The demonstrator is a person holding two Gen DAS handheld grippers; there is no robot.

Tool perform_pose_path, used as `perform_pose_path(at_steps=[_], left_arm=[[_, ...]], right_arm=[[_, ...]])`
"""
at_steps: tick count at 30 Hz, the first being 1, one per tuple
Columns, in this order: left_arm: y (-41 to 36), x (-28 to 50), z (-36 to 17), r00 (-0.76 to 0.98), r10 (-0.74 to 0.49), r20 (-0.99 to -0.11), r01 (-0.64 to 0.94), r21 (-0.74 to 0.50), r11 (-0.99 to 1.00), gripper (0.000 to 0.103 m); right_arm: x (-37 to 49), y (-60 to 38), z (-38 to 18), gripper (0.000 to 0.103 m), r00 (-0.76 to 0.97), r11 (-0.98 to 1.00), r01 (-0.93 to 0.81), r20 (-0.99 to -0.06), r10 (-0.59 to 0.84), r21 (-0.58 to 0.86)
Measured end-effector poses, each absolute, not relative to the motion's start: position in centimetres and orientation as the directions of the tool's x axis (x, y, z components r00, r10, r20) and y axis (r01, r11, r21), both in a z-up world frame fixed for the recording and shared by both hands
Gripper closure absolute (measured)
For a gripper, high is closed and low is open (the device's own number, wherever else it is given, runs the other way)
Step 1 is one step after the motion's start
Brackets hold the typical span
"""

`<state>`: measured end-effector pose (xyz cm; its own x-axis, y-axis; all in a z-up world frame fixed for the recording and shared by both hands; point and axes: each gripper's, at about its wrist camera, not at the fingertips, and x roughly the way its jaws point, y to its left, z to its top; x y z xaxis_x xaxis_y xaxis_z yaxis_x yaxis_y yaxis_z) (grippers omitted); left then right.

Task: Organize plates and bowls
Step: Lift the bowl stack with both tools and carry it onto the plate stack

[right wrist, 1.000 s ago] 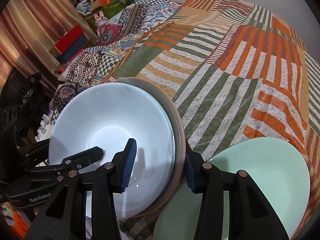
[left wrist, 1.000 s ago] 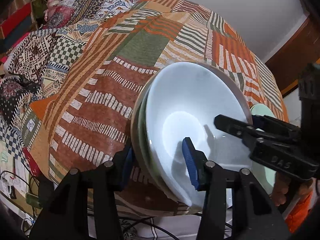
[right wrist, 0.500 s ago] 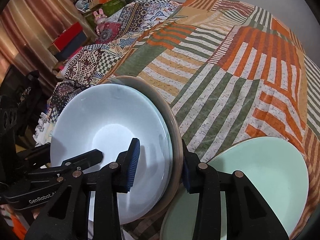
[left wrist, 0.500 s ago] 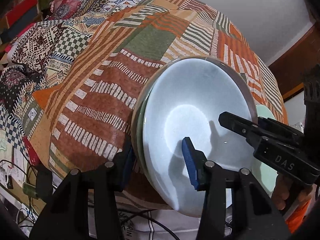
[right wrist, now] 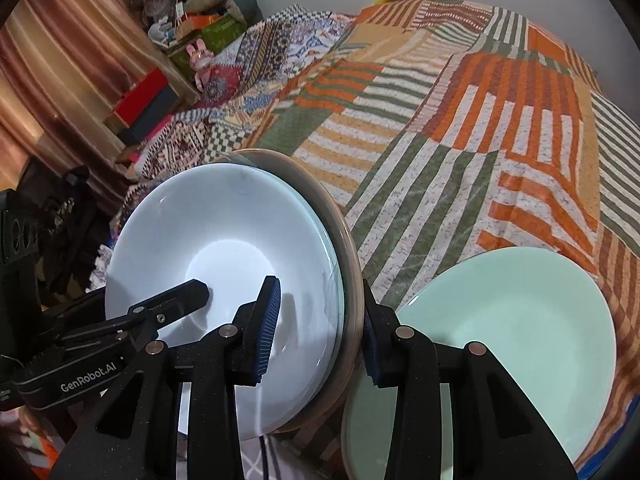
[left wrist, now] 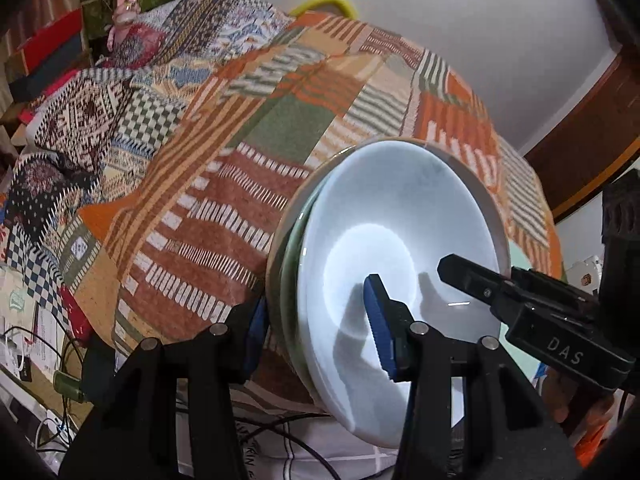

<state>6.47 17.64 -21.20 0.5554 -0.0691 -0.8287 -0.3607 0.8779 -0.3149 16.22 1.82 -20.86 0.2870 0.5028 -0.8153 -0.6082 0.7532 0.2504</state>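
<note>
Between both grippers (left wrist: 316, 332) (right wrist: 318, 320) — stacked bowls (left wrist: 400, 240)

White bowl (left wrist: 400, 248); mint-green plate (right wrist: 520, 328); orange-green striped patchwork bedspread (right wrist: 460, 128)

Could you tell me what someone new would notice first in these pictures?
The stack of bowls, white one on top, held at the bed's near edge by both the left gripper and the right gripper. Beside it, a pale green plate lies on the striped patchwork bedspread.

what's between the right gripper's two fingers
The rims of the stacked plates: white plate on top, beige plate beneath, seen in the right wrist view.
</note>
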Motion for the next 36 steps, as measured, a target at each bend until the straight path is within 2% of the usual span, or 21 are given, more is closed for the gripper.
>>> perform_pose_path(at_steps=[19,36], left_arm=[[12.4,7.2,-14.9,0.653,-0.111,-0.749,-0.205,-0.316,0.926,0.057],[6.5,8.4,-13.9,0.639,-0.167,-0.751,-0.100,-0.297,0.950,0.057]], right_arm=[[14.8,-3.9,-15.2,0.069,0.452,0.797,-0.554,-0.716,0.532,0.243],[13.4,-10.2,-14.2,0.069,0.521,0.845,-0.470,-0.694,0.498,0.254]])
